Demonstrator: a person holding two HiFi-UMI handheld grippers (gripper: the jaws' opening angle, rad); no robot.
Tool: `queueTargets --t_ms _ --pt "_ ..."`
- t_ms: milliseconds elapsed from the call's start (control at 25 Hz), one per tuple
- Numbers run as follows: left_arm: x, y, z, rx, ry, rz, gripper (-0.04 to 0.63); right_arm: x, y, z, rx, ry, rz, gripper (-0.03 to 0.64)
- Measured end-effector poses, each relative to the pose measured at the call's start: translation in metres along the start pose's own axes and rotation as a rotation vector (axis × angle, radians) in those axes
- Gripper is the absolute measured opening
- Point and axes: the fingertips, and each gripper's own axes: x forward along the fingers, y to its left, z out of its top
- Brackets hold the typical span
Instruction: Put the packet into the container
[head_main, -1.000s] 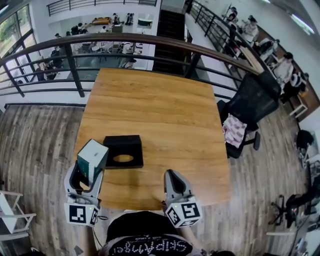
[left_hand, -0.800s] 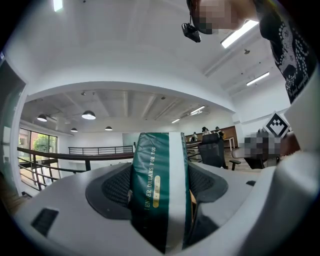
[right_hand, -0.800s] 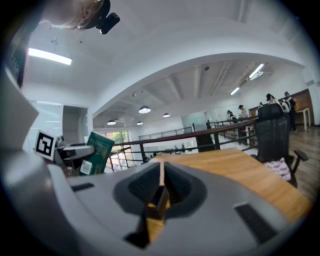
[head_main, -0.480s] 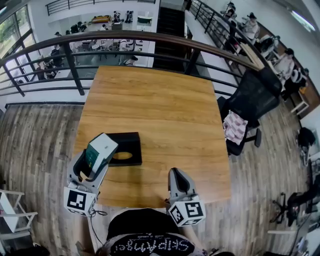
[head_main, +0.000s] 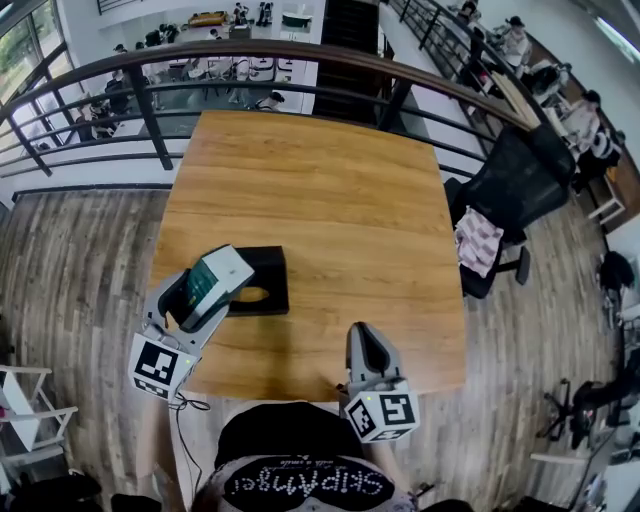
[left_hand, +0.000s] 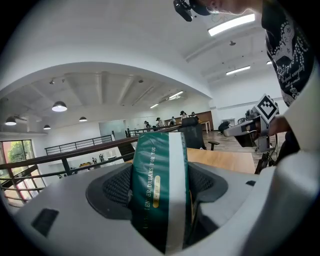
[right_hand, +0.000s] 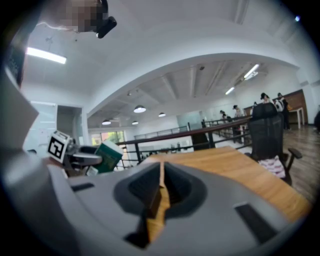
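Observation:
A green and white packet (head_main: 213, 285) is clamped in my left gripper (head_main: 196, 297), tilted toward the right over the left edge of the black container (head_main: 262, 281). The container is a flat black box with an oval opening (head_main: 254, 295) in its top, lying on the wooden table (head_main: 320, 200) near the front left. In the left gripper view the packet (left_hand: 159, 187) fills the space between the jaws. My right gripper (head_main: 364, 352) hovers at the table's front edge, jaws shut with nothing in them. In the right gripper view, the packet (right_hand: 107, 156) and the left gripper show at the left.
A metal railing (head_main: 250, 60) runs behind the table. A black office chair (head_main: 510, 195) with a patterned cloth (head_main: 478, 243) stands to the right. The floor is wood plank all around. The person's dark shirt (head_main: 300, 480) fills the bottom edge.
My left gripper has carried the packet up and rightward, from beside the container's left edge to over it, tilting the packet more. The right gripper has shifted slightly right.

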Motion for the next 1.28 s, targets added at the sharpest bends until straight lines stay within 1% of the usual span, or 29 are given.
queueTargets --t_ms 160,360,520,760,960,1280 --pt "0.017 0.006 -0.011 0.056 0.0 -0.038 0.359 0.005 -0.001 -0.003 0.002 0.014 -0.004 0.043" --pt "0.031 0.004 -0.026 0.069 0.04 -0.083 0.359 0.008 0.001 -0.008 0.01 0.029 -0.007 0.043" --pt "0.043 0.003 -0.031 0.081 0.055 -0.116 0.359 0.011 0.0 -0.009 0.013 0.04 -0.015 0.043" --pt "0.063 -0.008 -0.036 0.145 0.079 -0.169 0.359 0.01 -0.005 -0.016 0.022 0.055 -0.028 0.043" --pt "0.076 -0.014 -0.044 0.153 0.105 -0.216 0.359 0.012 -0.004 -0.016 0.03 0.053 -0.022 0.043" --pt "0.086 -0.021 -0.059 0.163 0.149 -0.261 0.359 0.011 -0.008 -0.023 0.036 0.078 -0.035 0.043"
